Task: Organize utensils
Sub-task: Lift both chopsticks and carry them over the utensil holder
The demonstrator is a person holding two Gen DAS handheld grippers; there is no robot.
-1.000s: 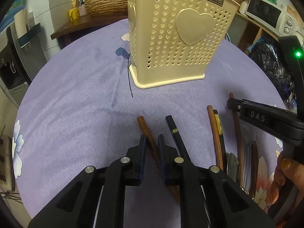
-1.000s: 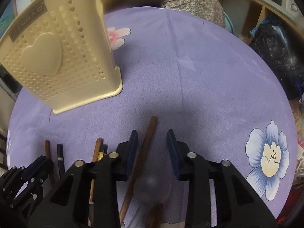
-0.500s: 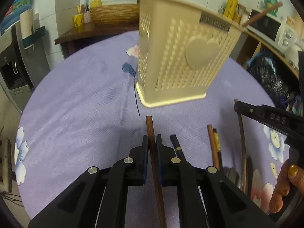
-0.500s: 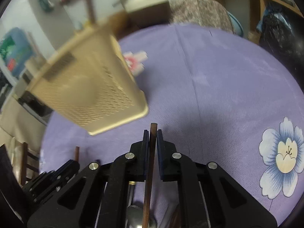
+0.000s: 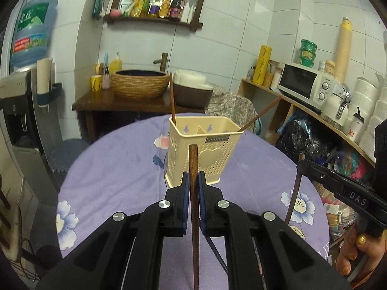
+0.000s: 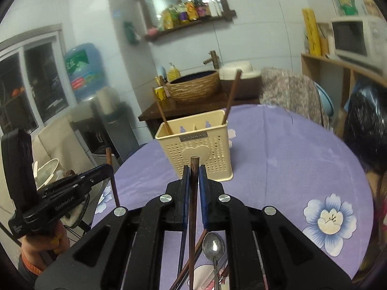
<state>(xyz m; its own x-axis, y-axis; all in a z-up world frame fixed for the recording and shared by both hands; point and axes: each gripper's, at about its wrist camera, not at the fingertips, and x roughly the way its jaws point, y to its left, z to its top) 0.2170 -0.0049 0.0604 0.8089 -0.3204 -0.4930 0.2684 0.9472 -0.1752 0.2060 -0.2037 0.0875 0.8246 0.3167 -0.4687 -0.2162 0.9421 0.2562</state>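
I have the left tool (image 5: 192,181) clamped on a thin dark-brown wooden chopstick (image 5: 193,207), right tool (image 6: 192,176) clamped on another (image 6: 193,217); both light, stiff, slippery, pinched near the top end. Cream perforated plastic holder (image 5: 205,154) at 12 o'clock on the lilac floral-cloth counter (image 5: 116,176), tiled kitchen behind

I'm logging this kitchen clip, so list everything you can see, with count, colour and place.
utensil holder: one, cream, on the table, two brown chopsticks inside
table: one, round, purple floral cloth
loose utensils: a steel spoon and dark chopsticks, table's near edge
microwave: one, white, right shelf
basin: one, woven brown, back counter
water bottle: one, blue, left
left gripper: black, shut on a brown chopstick
right gripper: black, shut on a brown chopstick
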